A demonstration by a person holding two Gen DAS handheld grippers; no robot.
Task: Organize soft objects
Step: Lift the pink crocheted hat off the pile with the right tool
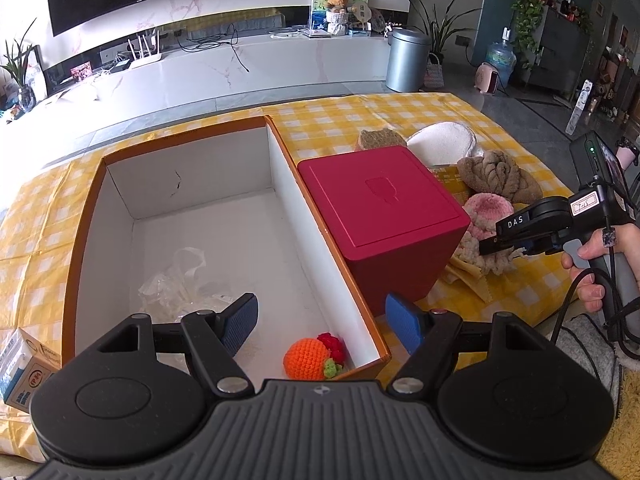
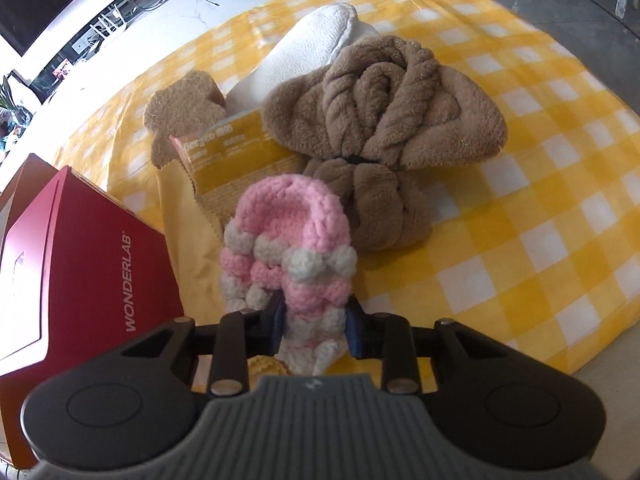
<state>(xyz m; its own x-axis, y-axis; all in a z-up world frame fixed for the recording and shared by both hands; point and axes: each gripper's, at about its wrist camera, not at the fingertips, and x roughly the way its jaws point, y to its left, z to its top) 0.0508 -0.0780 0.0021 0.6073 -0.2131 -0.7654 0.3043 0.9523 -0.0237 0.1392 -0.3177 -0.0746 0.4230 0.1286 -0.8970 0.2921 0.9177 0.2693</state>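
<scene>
My left gripper [image 1: 320, 320] is open and empty, over the near end of the orange-rimmed white box [image 1: 280, 152]. A crocheted orange fruit [image 1: 306, 358] with a red berry [image 1: 332, 346] lies in the box's near right corner. My right gripper [image 2: 316, 328] is shut on a pink and white crocheted piece [image 2: 292, 240], which also shows in the left wrist view [image 1: 486, 216] beside that gripper [image 1: 520, 236]. Behind it lie a twisted brown towel [image 2: 384, 116], a white pad [image 2: 308, 52] and a brown bear-shaped sponge [image 2: 180, 112].
A closed red WONDERLAB box [image 2: 80, 264] stands between the white box and the soft pile. A yellow packet [image 2: 236, 152] lies under the pile. Crumpled clear plastic [image 1: 180, 284] sits in the white box. A small carton [image 1: 20, 368] lies at the table's left. A yellow check cloth [image 2: 540, 208] covers the table.
</scene>
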